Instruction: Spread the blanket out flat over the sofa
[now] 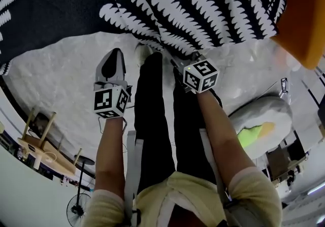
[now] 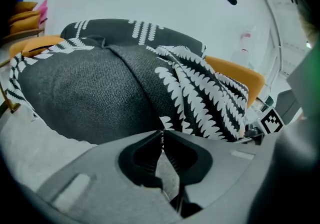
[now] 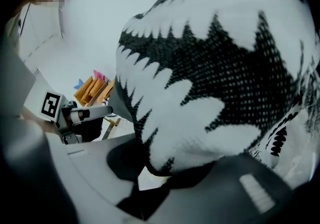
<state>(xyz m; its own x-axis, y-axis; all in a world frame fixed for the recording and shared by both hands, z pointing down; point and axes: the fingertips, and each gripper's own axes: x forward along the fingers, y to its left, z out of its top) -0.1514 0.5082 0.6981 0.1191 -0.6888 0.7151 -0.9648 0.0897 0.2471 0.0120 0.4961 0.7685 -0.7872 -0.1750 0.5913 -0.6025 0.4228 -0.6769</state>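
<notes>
My right gripper (image 3: 165,165) has its jaws clamped on a fold of the black-and-white leaf-patterned blanket (image 3: 210,67). The knit fills the gap between the jaws and rises toward 12 o'clock, covering most of the right gripper view.

My left gripper (image 2: 161,134) has its jaws closed tip to tip with nothing between them. Pale floor (image 2: 30,143) shows through the gap behind the tips.

In the left gripper view the blanket lies bunched from 10 to 2 o'clock, draped over the orange sofa (image 2: 240,75), whose uncovered edge shows at 2 o'clock.

In the head view both grippers sit near centre over the floor. The left one is apart from the blanket and the right one is at its lower edge. The blanket spans 11 to 1 o'clock, and the sofa shows at 2 o'clock.
</notes>
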